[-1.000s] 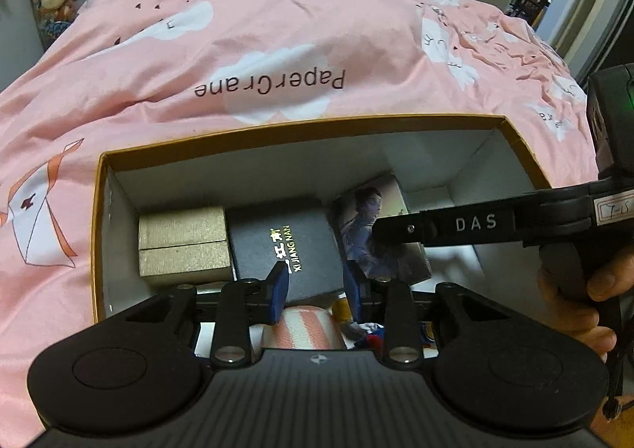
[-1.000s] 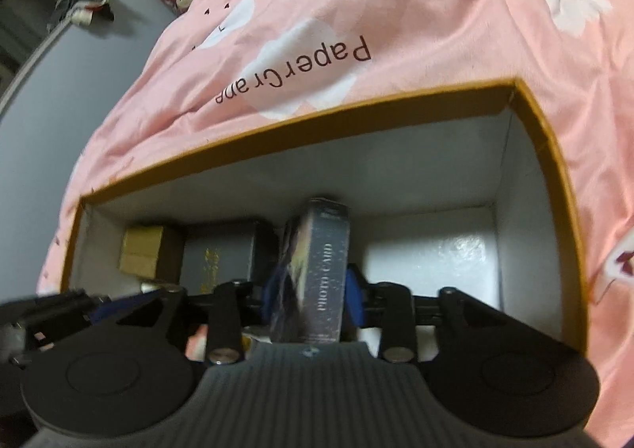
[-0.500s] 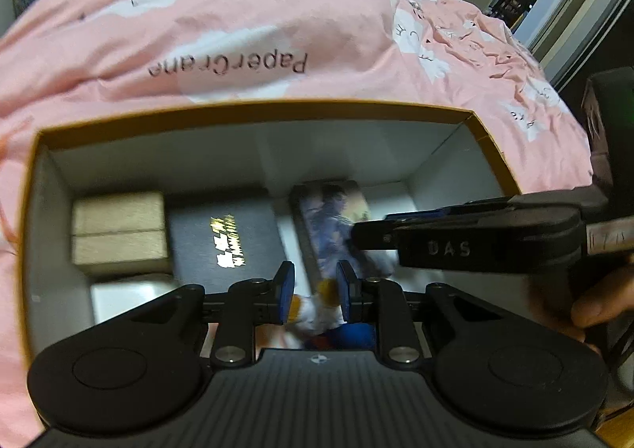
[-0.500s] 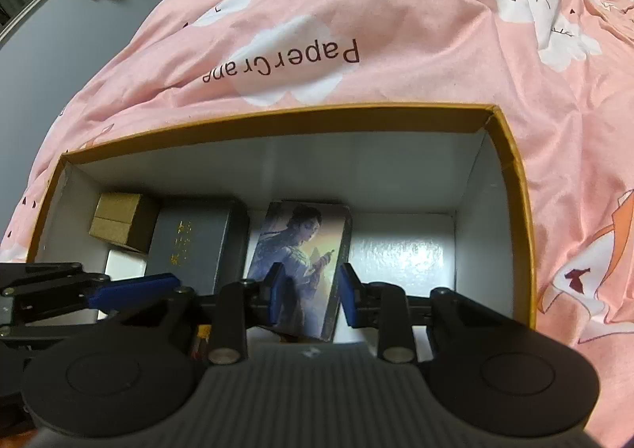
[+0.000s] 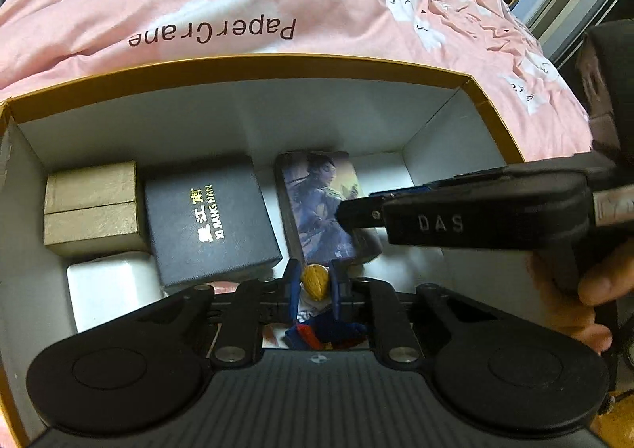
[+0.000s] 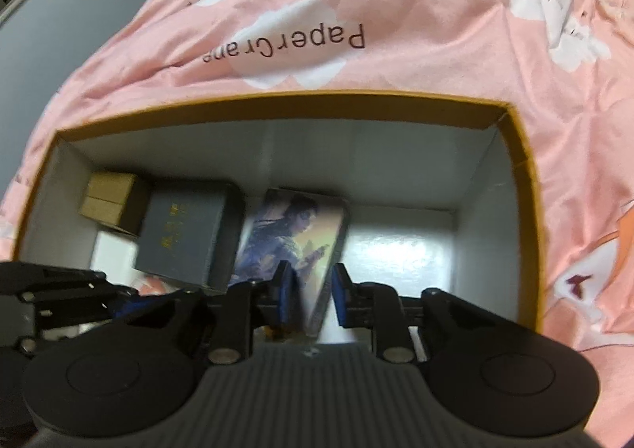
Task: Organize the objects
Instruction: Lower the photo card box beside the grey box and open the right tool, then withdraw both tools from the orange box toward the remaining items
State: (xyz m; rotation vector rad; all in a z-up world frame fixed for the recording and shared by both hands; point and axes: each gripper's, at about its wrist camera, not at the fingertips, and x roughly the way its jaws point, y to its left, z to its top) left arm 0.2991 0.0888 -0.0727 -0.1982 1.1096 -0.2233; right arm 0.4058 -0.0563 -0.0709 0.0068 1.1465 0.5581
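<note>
While the left gripper (image 5: 315,285) points down into the orange-rimmed box (image 5: 277,65), its blue fingers (image 5: 292,283) stand close on either side of a walnut (image 5: 315,281); whether they actually pinch it I cannot tell, since the nut may lie just beyond them. Ahead of those tips and slightly to their right lies the picture card box (image 5: 321,206), flat on the white floor; ahead to the left sits the black box with gold lettering (image 5: 210,220), further left the gold box (image 5: 91,206), and nearer, at lower left, a white box (image 5: 113,287). Just below the tips a jumble of blue and red items (image 5: 325,333) shows, too hidden to name. The right gripper (image 6: 311,295) reaches in from the right side, level and crosswise in the left wrist view, held by a bare hand (image 5: 586,289) at the frame's edge. Its blue fingers (image 6: 340,293) are parted with a clear gap, hovering above the near edge of the picture card box (image 6: 293,246), which they do not grasp. In that view the black box (image 6: 186,234) lies ahead to the left, the gold box (image 6: 111,196) beyond it. The box rests on a pink quilt (image 6: 356,12) printed "PaperCrane"
</note>
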